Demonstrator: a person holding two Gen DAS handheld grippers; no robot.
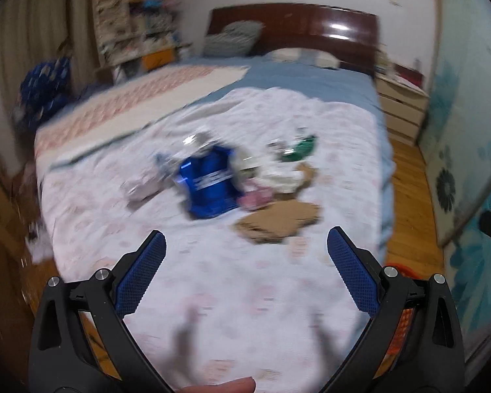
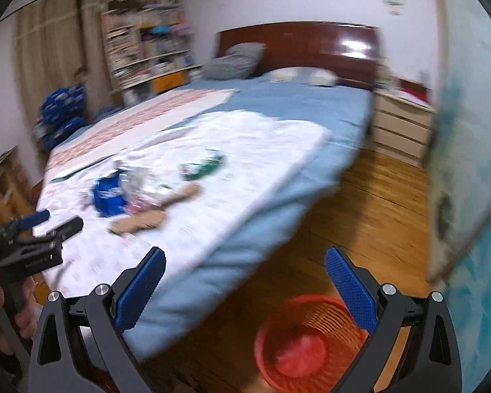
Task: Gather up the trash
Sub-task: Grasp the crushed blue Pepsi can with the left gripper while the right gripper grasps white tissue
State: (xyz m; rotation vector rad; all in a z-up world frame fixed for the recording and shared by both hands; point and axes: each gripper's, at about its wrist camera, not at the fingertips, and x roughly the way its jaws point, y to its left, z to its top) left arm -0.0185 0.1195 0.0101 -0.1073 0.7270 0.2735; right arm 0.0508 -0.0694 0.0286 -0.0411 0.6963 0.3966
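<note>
Blue wrapper (image 1: 209, 181) amid bed (image 1: 311, 85) litter, untouched; both hand-held grippers, left (image 1: 245, 258) and right (image 2: 245, 278), spread wide, empty. Next: reach, pinch, carry to red basket (image 2: 311, 337).

Glossy wooden headboard (image 1: 311, 29), mesh plastic basket (image 2: 311, 337)

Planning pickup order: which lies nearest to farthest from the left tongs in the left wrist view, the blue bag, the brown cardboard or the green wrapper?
1. Brown cardboard, just ahead, slightly right.
2. Blue bag, behind it, left.
3. Green wrapper, farthest, right.
</note>
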